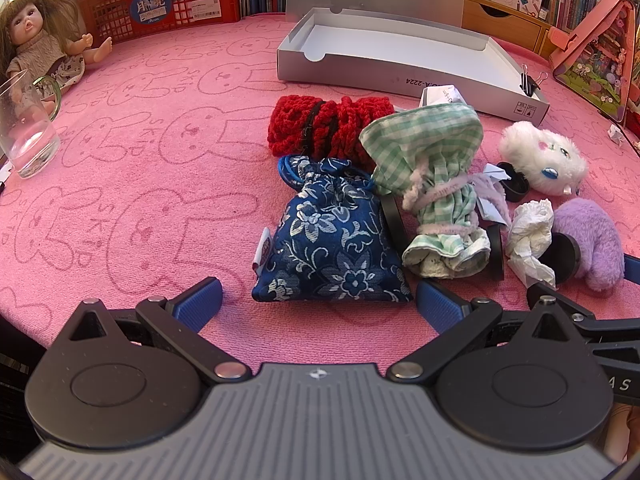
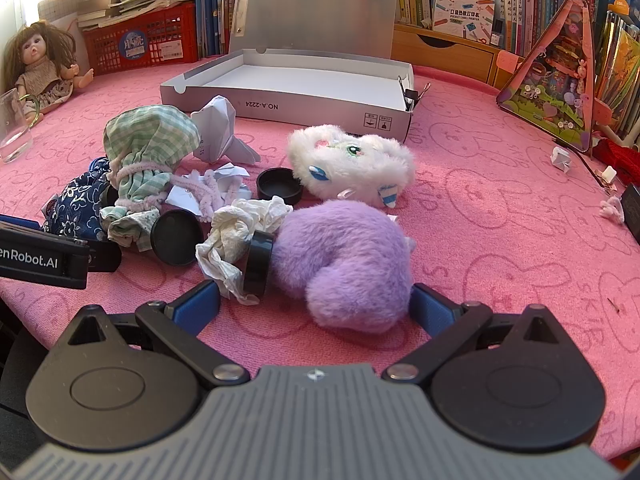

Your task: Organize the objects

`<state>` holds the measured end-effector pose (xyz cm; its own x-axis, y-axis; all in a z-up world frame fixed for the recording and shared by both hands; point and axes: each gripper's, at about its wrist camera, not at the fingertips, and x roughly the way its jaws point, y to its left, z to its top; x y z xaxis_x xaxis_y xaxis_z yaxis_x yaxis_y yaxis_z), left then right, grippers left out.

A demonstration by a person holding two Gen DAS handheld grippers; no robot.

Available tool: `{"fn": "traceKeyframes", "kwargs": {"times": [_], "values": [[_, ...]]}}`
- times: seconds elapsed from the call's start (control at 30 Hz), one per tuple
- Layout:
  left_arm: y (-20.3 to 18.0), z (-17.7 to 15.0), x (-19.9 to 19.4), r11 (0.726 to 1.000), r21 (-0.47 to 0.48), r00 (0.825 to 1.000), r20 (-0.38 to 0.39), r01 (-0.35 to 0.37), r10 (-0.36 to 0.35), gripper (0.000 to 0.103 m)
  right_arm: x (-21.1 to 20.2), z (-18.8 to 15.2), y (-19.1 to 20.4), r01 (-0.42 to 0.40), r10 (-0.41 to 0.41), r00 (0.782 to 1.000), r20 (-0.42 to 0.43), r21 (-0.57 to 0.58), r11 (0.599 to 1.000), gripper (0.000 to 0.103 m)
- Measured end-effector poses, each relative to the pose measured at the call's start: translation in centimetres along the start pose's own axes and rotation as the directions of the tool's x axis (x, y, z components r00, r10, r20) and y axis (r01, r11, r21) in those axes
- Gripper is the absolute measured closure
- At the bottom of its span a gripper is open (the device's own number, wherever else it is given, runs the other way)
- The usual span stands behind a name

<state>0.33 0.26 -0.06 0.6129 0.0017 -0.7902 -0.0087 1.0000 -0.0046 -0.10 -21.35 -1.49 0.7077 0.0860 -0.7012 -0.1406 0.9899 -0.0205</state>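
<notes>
Clutter is the hazard: with both the left gripper [image 1: 320, 300] over the blue floral pouch [image 1: 332, 240] and the right gripper [image 2: 316, 304] straddling the purple plush [image 2: 344, 264] spread wide and empty, well short of the grey box [image 2: 320, 96], closing could snag the crumpled tissue [image 2: 236, 236].

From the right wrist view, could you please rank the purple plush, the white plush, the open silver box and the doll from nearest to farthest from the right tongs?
1. Purple plush, between the open right tongs.
2. White plush, just behind it.
3. Silver box, farther back, centre.
4. Doll, far left, beside the red basket.
</notes>
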Motion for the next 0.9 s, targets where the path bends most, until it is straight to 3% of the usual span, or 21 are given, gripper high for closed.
{"fn": "traceKeyframes", "kwargs": {"times": [0.9], "values": [[-0.15,-0.08,-0.1,1.0,0.005,1.0,-0.012,0.002,-0.002,0.0,0.01,-0.24,-0.13,-0.003,0.003,1.0,0.013,-0.001,1.0,0.0]]}}
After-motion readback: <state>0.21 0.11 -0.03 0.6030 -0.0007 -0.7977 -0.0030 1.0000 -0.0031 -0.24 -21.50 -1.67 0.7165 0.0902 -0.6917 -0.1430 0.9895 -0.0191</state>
